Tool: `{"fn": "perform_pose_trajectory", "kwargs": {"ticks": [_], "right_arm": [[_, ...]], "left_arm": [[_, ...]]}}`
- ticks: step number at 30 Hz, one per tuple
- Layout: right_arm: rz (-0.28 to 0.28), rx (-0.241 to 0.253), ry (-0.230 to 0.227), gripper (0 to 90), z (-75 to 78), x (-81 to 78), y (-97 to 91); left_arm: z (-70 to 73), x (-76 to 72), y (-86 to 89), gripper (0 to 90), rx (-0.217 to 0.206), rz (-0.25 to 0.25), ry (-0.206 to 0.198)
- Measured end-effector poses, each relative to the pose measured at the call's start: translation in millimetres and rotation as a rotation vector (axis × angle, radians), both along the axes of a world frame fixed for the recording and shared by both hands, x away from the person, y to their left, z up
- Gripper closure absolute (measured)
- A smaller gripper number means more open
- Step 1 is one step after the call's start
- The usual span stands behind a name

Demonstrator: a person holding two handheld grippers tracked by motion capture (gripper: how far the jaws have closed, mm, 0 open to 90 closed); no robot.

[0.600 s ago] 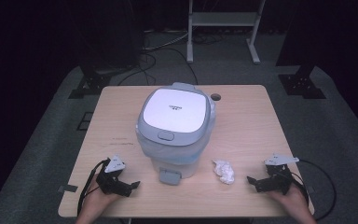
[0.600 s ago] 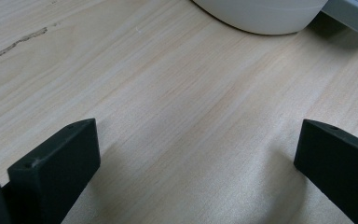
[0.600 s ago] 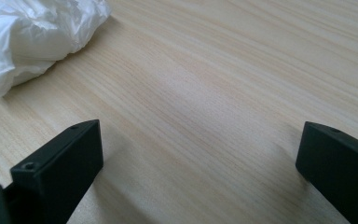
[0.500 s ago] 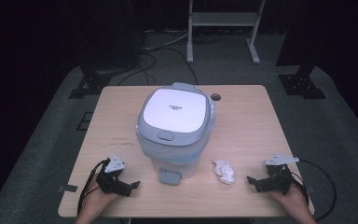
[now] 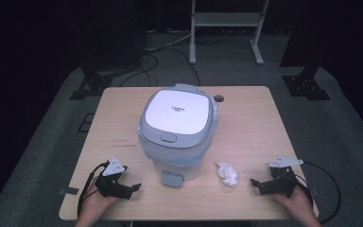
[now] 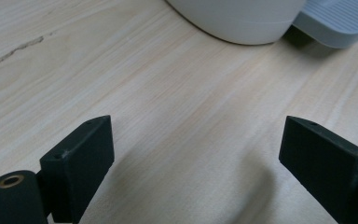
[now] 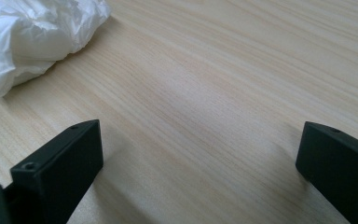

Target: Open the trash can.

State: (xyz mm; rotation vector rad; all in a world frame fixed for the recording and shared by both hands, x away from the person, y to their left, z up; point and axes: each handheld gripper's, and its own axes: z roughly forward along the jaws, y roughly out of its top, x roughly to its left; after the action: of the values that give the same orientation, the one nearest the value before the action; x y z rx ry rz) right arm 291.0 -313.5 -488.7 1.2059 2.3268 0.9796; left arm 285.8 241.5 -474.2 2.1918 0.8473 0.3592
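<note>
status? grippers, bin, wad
Left gripper and right gripper open, empty, low over table. Bin lid shut. Wad beside bin, untouched.

A light wooden table (image 5: 246, 123) stands on grey carpet (image 5: 52, 156); a white metal rack (image 5: 227, 21) and cables (image 5: 165, 52) recede into darkness.

Black tools (image 5: 131, 188) (grey plates, trailing cables)

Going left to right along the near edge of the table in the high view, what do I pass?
left gripper → grey foot pedal of the pedal bin → crumpled white plastic bag → right gripper
</note>
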Motion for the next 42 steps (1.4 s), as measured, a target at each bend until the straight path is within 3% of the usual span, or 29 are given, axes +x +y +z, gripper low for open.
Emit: {"fn": "perform_pose_trajectory", "kwargs": {"ticks": [3, 7, 17, 27, 39, 42], "right_arm": [[0.0, 0.0, 0.0, 0.0, 0.0, 0.0, 0.0], [0.0, 0.0, 0.0, 0.0, 0.0, 0.0, 0.0], [0.0, 0.001, 0.0, 0.0, 0.0, 0.0, 0.0], [0.0, 0.001, 0.0, 0.0, 0.0, 0.0, 0.0], [0.0, 0.001, 0.0, 0.0, 0.0, 0.0, 0.0], [0.0, 0.001, 0.0, 0.0, 0.0, 0.0, 0.0]], "left_arm": [[3.6, -2.2, -0.7, 13.2, -0.004, -0.016, -0.006], [13.4, -5.7, -1.6, 18.6, -0.053, -0.025, -0.011], [25.5, -8.6, 1.0, 27.5, -0.094, -0.038, -0.02], [45.7, -11.8, 6.0, 47.1, -0.152, -0.049, -0.044], [66.3, -9.6, 5.8, 67.7, -0.197, -0.094, -0.024], [72.5, -9.2, 4.0, 77.8, -0.214, -0.118, -0.006]]}}
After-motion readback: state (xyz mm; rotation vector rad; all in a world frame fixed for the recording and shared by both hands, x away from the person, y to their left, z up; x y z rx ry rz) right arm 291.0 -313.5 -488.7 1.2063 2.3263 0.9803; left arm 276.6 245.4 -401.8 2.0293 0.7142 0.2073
